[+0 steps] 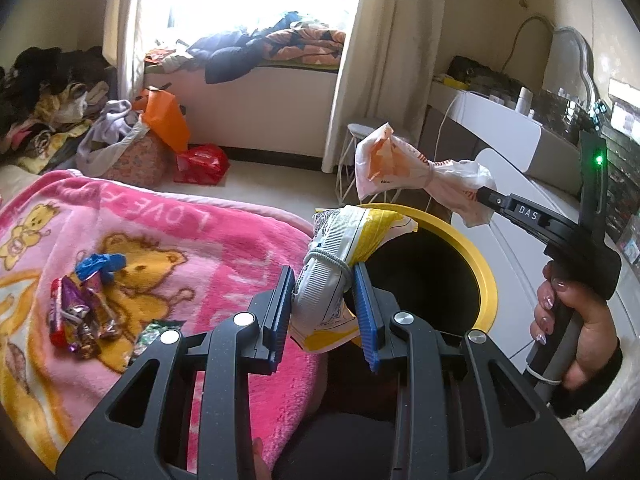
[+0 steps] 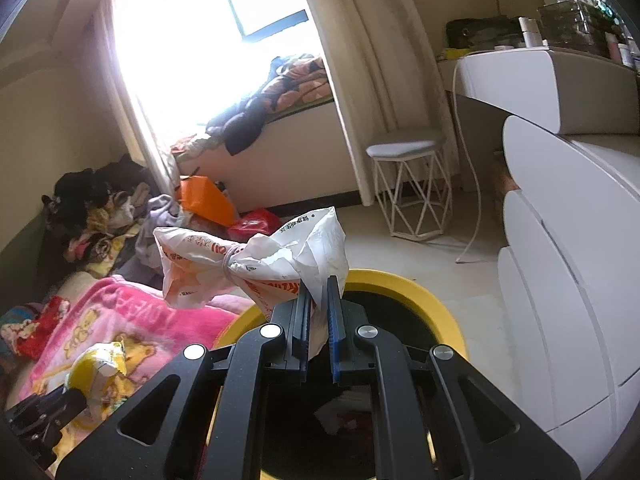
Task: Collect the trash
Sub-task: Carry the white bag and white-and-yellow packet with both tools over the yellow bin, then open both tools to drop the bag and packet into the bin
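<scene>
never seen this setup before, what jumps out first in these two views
Each gripper is clamped on a tied-off snack bag over the yellow-rimmed bin: the left gripper holds a yellow and white bag at the rim, the right gripper an orange and white bag above the opening. Left of the bin, candy wrappers lie on the pink bear blanket.
</scene>
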`<state>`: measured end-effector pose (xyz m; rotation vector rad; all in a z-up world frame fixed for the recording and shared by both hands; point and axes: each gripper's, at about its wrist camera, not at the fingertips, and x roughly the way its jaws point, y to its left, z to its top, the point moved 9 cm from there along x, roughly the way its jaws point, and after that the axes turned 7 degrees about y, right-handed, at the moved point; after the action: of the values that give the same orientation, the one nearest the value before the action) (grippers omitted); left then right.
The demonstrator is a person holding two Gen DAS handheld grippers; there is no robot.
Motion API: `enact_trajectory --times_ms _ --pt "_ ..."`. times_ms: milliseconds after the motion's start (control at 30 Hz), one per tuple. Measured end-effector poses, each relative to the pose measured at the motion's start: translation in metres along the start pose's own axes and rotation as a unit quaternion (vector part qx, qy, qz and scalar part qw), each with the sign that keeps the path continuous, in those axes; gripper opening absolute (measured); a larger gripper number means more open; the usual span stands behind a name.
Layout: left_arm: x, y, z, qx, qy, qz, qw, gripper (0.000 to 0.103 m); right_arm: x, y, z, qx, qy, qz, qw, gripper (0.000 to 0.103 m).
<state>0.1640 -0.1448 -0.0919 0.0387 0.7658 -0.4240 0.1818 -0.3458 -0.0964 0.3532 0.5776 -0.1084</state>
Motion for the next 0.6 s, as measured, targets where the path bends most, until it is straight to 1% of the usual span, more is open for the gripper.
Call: enact_trajectory --times_ms 300,600 --pt "0.026 -0.021 -0.002 0.022 0.020 -0.008 0.9995 0.024 0.012 -0.026 -0.006 0.003 0.014 -0.054 0.998 0.008" --pt "0.057 -0.043 -0.004 0.041 0.040 -0.016 0.9982 0.024 0.025 -0.045 -0.012 0.006 0.031 -0.096 0.995 0.008"
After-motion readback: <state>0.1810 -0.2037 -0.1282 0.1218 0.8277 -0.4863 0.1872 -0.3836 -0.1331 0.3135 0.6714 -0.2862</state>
